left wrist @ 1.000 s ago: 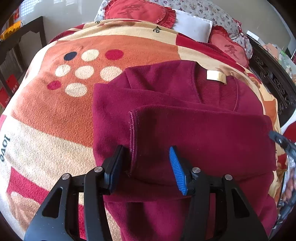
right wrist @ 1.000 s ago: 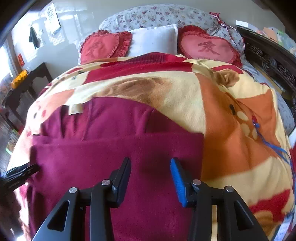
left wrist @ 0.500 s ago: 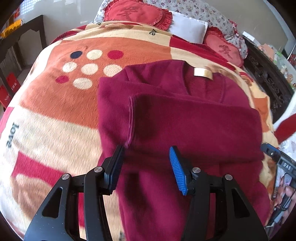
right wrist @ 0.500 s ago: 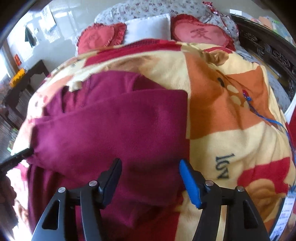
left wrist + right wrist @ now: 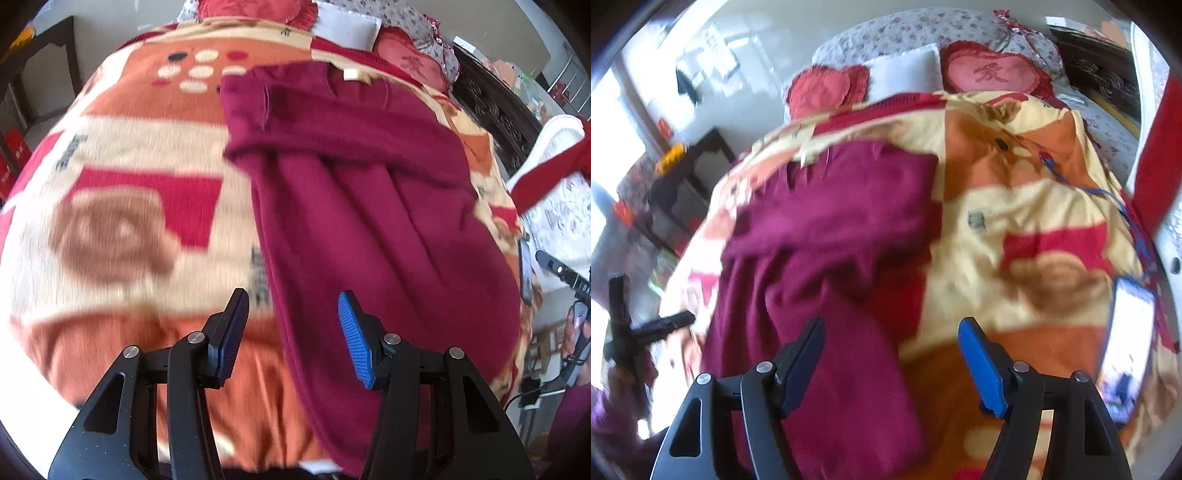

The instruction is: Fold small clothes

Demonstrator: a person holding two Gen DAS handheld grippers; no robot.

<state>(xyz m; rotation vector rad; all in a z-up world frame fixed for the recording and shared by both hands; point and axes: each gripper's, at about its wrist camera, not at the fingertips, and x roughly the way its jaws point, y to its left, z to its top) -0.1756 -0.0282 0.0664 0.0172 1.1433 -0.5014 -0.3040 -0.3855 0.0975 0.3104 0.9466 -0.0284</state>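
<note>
Two claws, left claw (image 5: 293, 325) and right claw (image 5: 892, 354), gape over one sweater (image 5: 369, 206).

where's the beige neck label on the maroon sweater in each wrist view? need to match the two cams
Left wrist: the beige neck label sits top centre, at the far end of the maroon sweater.
Right wrist: blurred, but a pale patch at the sweater's far left corner looks like it, upper left of centre.
Shared landmark: the heart cushion with the character, top right in the left view, top centre-right in the right view.
</note>
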